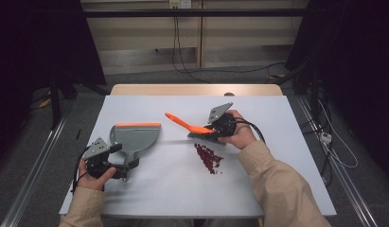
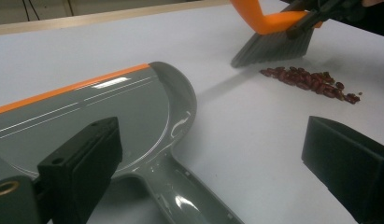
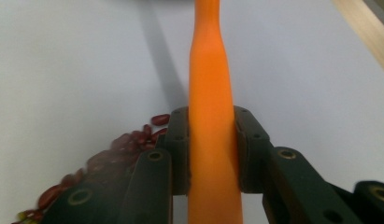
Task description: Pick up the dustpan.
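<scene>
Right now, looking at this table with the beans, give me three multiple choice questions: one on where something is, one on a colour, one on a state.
1. Where do the red beans lie?
A. inside the dustpan
B. on the white table, right of the dustpan
C. on the floor

2. What colour is the brush handle?
A. orange
B. blue
C. green

3. How is the right tool?
A. open, apart from the brush
B. shut on the brush handle
C. shut on the dustpan

Answers: 1 B, the pile sits on bare table beside the grey dustpan. 2 A, orange in every view. 3 B, both jaws press the handle's sides.
</scene>
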Demonstrator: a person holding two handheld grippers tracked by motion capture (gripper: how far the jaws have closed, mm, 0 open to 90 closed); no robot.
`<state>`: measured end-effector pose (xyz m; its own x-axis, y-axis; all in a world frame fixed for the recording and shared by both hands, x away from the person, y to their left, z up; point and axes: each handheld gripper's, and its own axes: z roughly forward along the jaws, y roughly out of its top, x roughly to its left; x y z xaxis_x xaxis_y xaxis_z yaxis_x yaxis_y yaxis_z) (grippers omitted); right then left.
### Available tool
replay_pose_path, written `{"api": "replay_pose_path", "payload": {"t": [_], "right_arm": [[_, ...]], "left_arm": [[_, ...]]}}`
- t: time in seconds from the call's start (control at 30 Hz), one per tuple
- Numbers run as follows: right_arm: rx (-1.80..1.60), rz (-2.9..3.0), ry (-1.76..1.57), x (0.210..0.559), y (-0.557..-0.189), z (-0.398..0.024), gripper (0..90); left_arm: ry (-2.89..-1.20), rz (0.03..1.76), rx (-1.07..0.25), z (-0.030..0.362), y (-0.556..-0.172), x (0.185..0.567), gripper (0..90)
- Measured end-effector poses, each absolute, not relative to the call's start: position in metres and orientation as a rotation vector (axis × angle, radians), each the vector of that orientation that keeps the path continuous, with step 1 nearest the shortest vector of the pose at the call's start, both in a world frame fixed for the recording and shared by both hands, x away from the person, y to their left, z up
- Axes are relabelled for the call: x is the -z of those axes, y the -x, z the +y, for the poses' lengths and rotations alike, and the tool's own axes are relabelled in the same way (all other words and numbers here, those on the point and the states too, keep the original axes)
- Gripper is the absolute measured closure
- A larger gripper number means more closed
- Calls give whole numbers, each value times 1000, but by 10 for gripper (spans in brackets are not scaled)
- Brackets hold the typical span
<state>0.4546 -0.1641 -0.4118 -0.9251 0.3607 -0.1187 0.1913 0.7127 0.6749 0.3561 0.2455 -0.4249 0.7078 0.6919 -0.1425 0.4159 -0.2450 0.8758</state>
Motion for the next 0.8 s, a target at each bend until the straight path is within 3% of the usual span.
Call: {"api": "replay_pose_path", "payload": {"t": [0.47,0.8], "right_arm": [[-1075,2737,-297,410,-422,-174,714],[-1173,2677,-352,405,-421,-180,713]], "left_arm": [[-1881,860,-332,243,-357,425,49],[-1884,858,-332,243,-357,426,50]]}}
